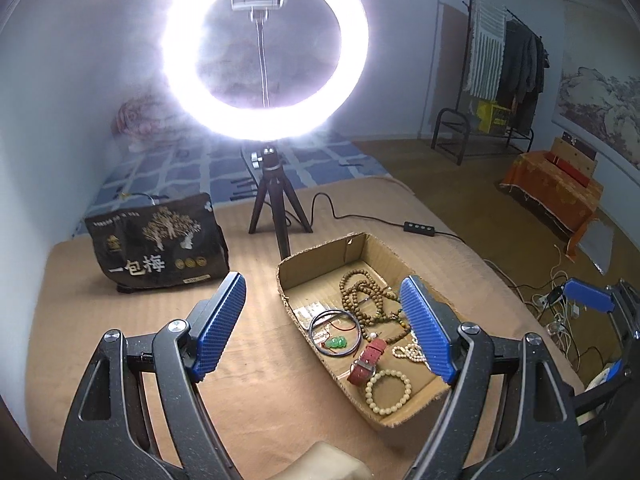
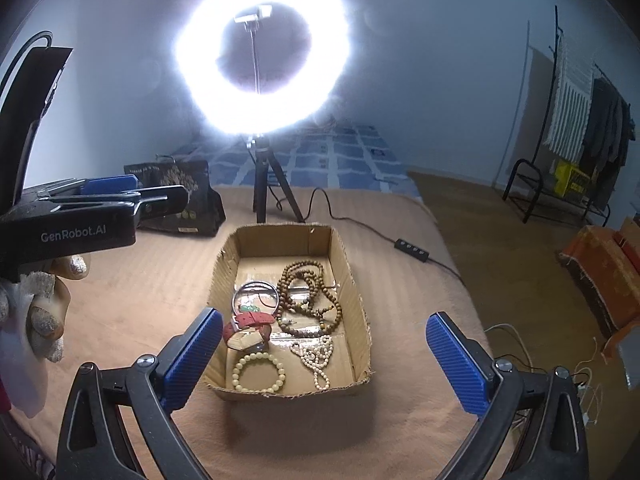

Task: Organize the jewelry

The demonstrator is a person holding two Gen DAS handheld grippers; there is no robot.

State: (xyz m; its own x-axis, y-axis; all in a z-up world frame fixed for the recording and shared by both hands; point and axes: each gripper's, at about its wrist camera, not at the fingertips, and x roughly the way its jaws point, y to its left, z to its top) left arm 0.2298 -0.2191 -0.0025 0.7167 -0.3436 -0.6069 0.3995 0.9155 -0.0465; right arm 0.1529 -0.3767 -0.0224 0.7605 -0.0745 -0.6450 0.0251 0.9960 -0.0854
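A shallow cardboard box sits on the tan blanket. Inside it lie a brown bead necklace, a metal bangle, a red-strapped watch, a cream bead bracelet and a pearl string. My left gripper hovers open above the box's left side, holding nothing. Above the box's near end, my right gripper is open and holds nothing either. It also shows at the left wrist view's right edge.
A lit ring light on a tripod stands behind the box, and its cable and switch run right. A dark printed bag stands back left. A gloved hand holds the left gripper. Loose cables lie on the floor to the right.
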